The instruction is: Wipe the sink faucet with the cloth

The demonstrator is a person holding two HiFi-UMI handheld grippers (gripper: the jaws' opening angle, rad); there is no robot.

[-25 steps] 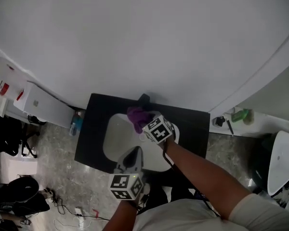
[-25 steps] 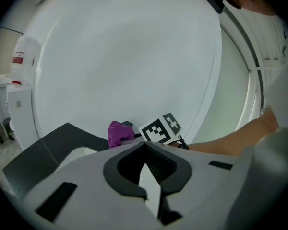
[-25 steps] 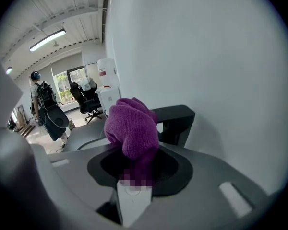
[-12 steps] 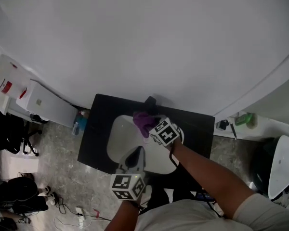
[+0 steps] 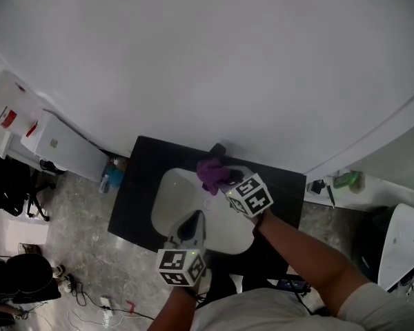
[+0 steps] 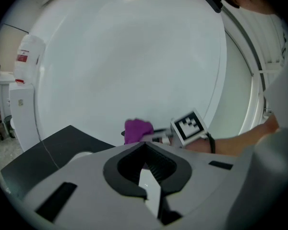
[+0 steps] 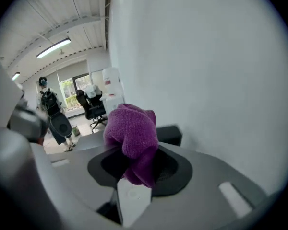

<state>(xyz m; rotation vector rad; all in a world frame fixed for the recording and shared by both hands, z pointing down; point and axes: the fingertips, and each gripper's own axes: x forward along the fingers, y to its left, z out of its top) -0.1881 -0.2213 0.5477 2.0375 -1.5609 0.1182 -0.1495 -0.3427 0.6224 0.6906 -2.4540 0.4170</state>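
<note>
At the left, the black worktop [image 5: 132, 192] carried a white sink [image 5: 167, 193]. Over its basin we held the left gripper [image 5: 192, 219], its fingers pressed together and empty. The purple cloth [image 5: 211, 172] sat at the dark faucet [image 5: 218, 148], hiding most of it, so we could not make out the spout. The right gripper [image 5: 228, 182] pinched the cloth tight between its fingers.
</note>
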